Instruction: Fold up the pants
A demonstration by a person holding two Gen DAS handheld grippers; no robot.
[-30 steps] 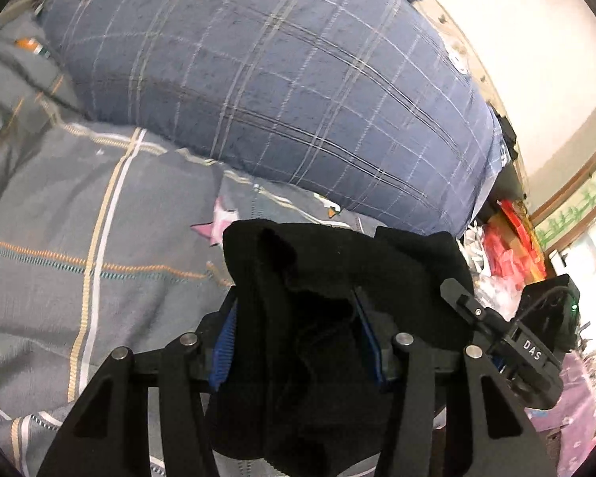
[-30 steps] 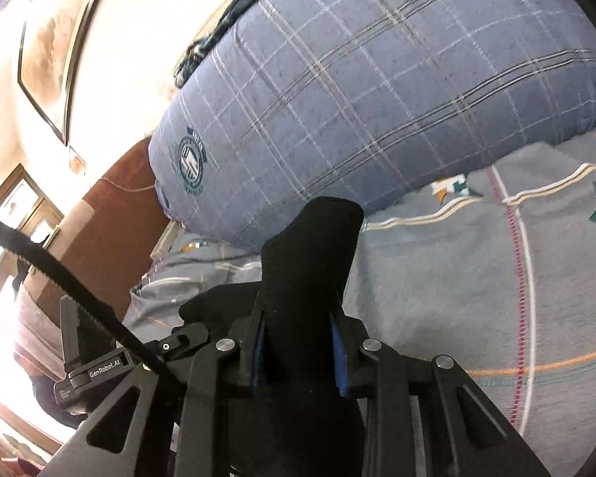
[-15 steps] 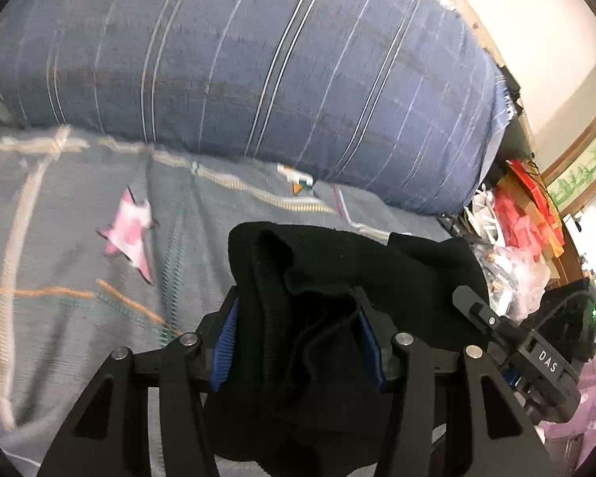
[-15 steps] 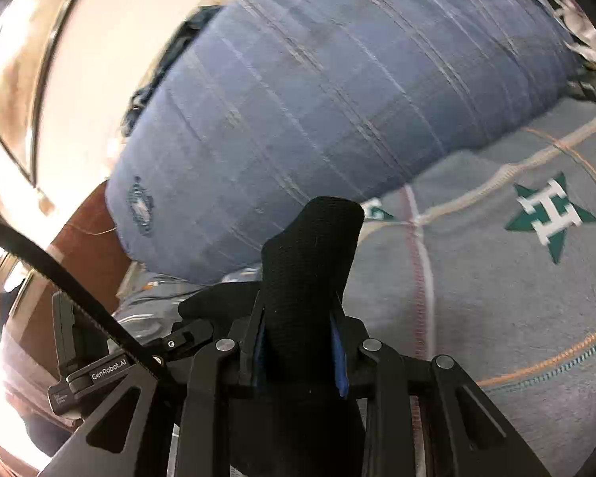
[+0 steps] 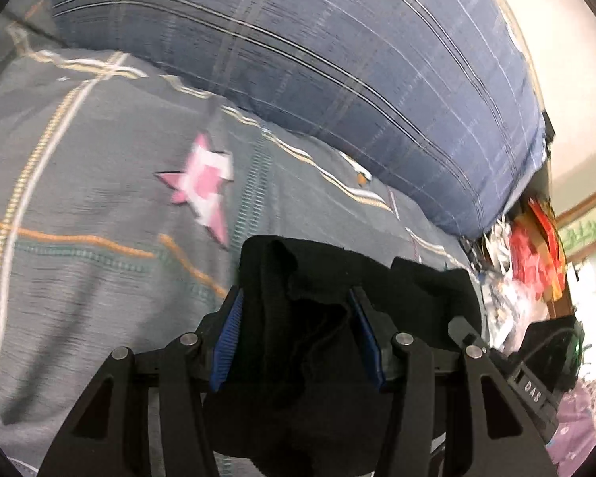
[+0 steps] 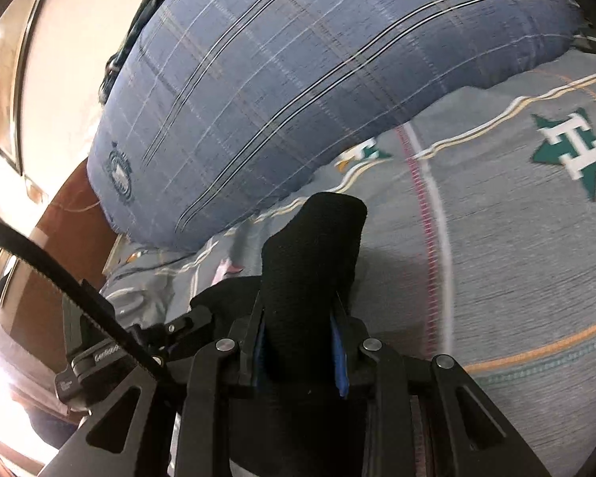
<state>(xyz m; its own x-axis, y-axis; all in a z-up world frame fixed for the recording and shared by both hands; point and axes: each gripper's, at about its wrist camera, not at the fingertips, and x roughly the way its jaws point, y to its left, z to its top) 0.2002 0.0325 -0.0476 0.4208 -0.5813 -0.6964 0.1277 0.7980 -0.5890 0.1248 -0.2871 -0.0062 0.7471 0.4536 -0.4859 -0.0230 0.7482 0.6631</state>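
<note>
The black pants (image 5: 298,318) are bunched between my left gripper's (image 5: 298,330) blue-padded fingers, which are shut on the fabric and hold it above the grey bedspread (image 5: 79,198). In the right wrist view my right gripper (image 6: 300,326) is shut on another fold of the black pants (image 6: 314,246), which sticks up past the fingertips. The other gripper's body shows at the lower right of the left view (image 5: 536,361) and the lower left of the right view (image 6: 99,353). The rest of the pants is hidden below the grippers.
A large blue plaid pillow (image 5: 337,59) lies across the head of the bed, also seen in the right view (image 6: 298,79). The bedspread has a pink star (image 5: 204,183) and a green star (image 6: 572,147). Red clutter (image 5: 536,246) sits beside the bed; a wooden headboard (image 6: 47,238) stands at left.
Both grippers keep their hold on the pants. The views have swept across the bed; the pink star and green star patterns have shifted, and the pillow edge sits further away.
</note>
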